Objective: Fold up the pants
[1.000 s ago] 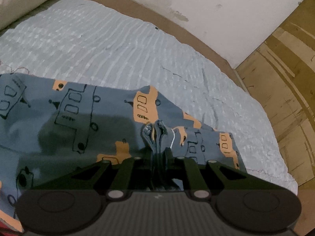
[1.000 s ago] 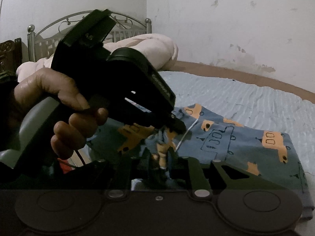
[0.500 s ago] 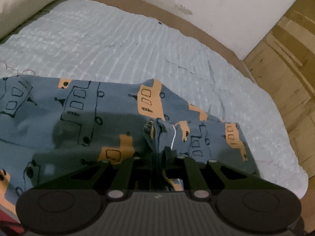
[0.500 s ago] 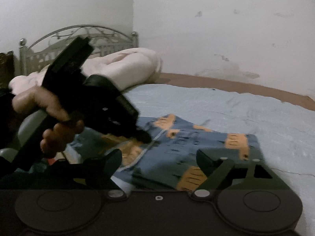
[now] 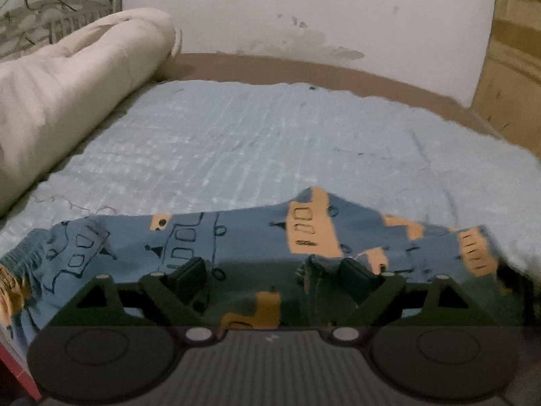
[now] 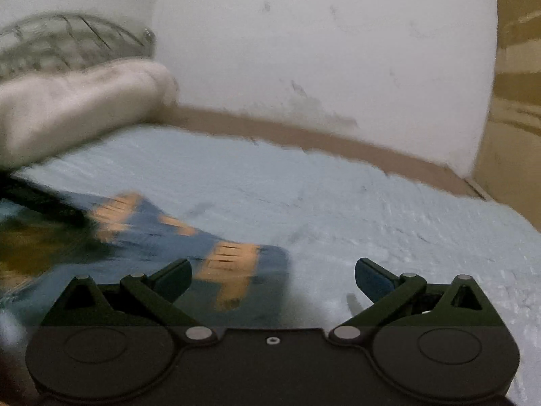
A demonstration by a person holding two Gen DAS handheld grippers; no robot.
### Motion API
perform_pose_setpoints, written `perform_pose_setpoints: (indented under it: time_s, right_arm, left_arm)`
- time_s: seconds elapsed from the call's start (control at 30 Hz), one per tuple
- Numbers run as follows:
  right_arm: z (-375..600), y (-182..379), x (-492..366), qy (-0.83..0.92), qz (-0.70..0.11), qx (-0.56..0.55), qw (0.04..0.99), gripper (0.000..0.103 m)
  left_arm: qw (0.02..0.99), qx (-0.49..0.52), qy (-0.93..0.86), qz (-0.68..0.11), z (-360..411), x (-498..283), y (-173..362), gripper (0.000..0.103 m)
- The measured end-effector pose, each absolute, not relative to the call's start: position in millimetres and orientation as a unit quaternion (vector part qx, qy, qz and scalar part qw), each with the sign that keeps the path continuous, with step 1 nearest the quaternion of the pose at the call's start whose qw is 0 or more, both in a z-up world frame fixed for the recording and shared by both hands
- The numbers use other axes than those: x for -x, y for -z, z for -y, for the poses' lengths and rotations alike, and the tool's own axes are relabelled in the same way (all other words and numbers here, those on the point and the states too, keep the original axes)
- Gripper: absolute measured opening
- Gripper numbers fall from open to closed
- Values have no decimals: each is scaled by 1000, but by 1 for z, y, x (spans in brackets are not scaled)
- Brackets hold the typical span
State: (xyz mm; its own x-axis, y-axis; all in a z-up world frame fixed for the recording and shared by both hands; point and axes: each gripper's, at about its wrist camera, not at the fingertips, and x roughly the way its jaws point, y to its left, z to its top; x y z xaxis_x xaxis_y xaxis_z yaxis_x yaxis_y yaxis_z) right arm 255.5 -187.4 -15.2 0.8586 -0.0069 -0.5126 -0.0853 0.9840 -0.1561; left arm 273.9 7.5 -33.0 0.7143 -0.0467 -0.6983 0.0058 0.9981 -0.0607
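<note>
The pants (image 5: 209,247) are blue-grey with orange and outlined truck prints. They lie folded across the near part of the light blue bed cover (image 5: 270,142). My left gripper (image 5: 274,275) is open just above them, and a bunched fold of fabric stands beside its right finger. In the blurred right wrist view the pants (image 6: 189,243) lie at the lower left. My right gripper (image 6: 272,275) is open and empty, with its left finger over the corner of the pants and its right finger over the bare bed cover (image 6: 372,209).
A rolled cream duvet (image 5: 67,81) lies along the left side of the bed, with a metal headboard (image 5: 50,17) behind it. A brown bed edge (image 5: 304,67) and a white wall run along the far side. A wooden panel (image 5: 507,77) stands at the right.
Both grippers have opened and let go of the pants. The left one has tilted up toward the wall. The right one has swung right, away from the left hand.
</note>
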Motion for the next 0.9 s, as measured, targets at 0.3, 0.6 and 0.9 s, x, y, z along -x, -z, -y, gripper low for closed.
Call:
perform_pose_setpoints:
  time_s: [0.3,0.6,0.9]
  right_arm:
    - [216,42,-316,13,-343,47,938,102]
    - [208,38,-236,16,-318,104,942,102]
    - [214,51,-188,48,-272,79,958,102]
  left_arm:
    - [924,30,13,-382,-10,-271,43,93]
    - [933,-42,25,-355,-7,-221,43,93]
    - [943,-54,17,-327,-3,-195,41,94]
